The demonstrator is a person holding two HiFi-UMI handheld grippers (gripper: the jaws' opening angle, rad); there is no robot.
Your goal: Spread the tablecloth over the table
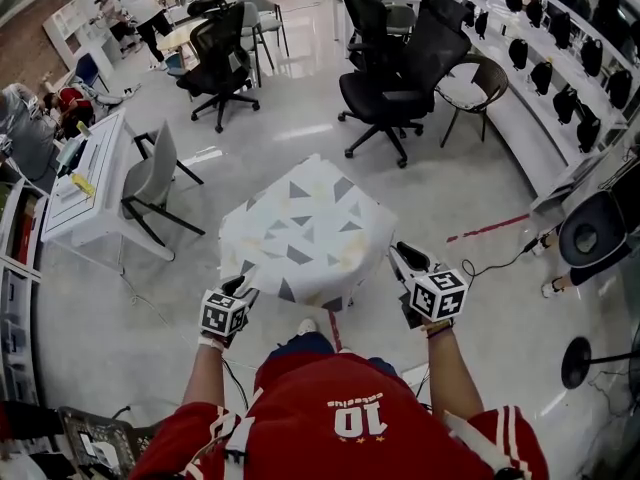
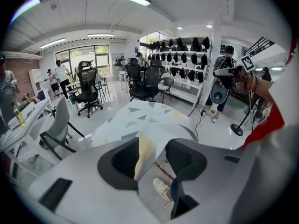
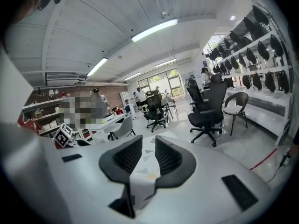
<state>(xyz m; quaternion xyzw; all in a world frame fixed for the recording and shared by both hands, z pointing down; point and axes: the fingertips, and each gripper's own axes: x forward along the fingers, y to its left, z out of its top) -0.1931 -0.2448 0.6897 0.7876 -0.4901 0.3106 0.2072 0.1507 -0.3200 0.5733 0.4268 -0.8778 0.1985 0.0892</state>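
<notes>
Cloth [image 1: 305, 230] is draped over the desk, which is fully hidden under it, so I'd say most of the job is done. Left gripper [image 2: 152, 160] has its jaws spread wide with the near corner loose between them. Right gripper [image 3: 148, 157] is clamped on its corner, so letting go and smoothing look left.
</notes>
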